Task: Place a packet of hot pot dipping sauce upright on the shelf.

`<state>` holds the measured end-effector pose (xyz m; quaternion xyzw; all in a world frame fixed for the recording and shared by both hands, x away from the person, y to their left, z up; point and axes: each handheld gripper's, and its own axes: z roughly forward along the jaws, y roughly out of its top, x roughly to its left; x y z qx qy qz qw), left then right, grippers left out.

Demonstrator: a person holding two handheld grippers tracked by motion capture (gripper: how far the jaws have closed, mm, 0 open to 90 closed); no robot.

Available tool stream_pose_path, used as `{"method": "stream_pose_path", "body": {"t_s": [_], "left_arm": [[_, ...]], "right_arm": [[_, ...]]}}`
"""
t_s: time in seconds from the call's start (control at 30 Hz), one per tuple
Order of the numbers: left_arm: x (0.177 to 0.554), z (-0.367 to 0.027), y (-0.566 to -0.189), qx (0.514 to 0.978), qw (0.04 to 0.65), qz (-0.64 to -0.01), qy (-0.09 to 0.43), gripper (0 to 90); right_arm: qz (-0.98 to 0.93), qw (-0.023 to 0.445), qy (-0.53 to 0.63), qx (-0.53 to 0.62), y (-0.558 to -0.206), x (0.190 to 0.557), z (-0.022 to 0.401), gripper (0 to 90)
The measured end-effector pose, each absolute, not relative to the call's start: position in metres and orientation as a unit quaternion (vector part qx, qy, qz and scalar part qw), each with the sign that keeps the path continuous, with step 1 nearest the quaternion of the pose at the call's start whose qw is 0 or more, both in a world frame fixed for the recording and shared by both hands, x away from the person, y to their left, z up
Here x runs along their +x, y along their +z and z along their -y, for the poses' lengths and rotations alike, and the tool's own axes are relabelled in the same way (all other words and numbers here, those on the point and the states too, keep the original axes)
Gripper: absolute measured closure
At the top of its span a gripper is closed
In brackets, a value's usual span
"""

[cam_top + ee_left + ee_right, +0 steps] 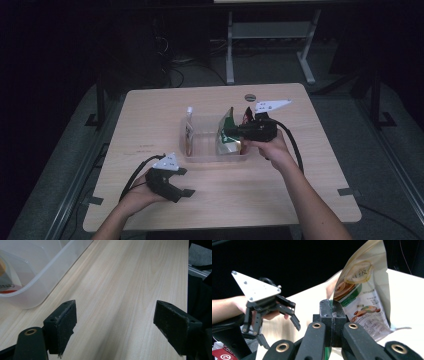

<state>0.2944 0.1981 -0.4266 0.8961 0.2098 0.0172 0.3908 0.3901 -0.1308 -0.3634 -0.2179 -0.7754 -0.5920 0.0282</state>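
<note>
Snack pouch [362, 300] — edge pinched between the right gripper's [333, 315] closed jaws.

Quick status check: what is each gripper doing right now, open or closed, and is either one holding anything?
Left gripper: open, holding nothing, over the table.
Right gripper: closed on the snack pouch, at the clear bin.
</note>
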Motion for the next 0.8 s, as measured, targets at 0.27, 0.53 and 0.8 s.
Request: {"method": "stream_pose_path", "body": {"t_s": [0.27,0.53,0.8], "left_arm": [[0.2949,-0.1974,-0.4277,0.898,0.387,-0.209,0.017,18.4],[0.2948,-0.1967,-0.4286,0.899,0.385,-0.207,0.016,18.2],[0.2948,-0.1966,-0.4288,0.899,0.385,-0.206,0.016,18.2]], "right_arm": [[0.783,0.023,-0.578,-0.231,-0.3712,0.3933,0.1302,90.0],[0.784,0.019,-0.575,-0.234,-0.3730,0.3941,0.1276,89.0],[0.777,0.009,-0.584,-0.234,-0.3710,0.3943,0.1303,85.8]]}}
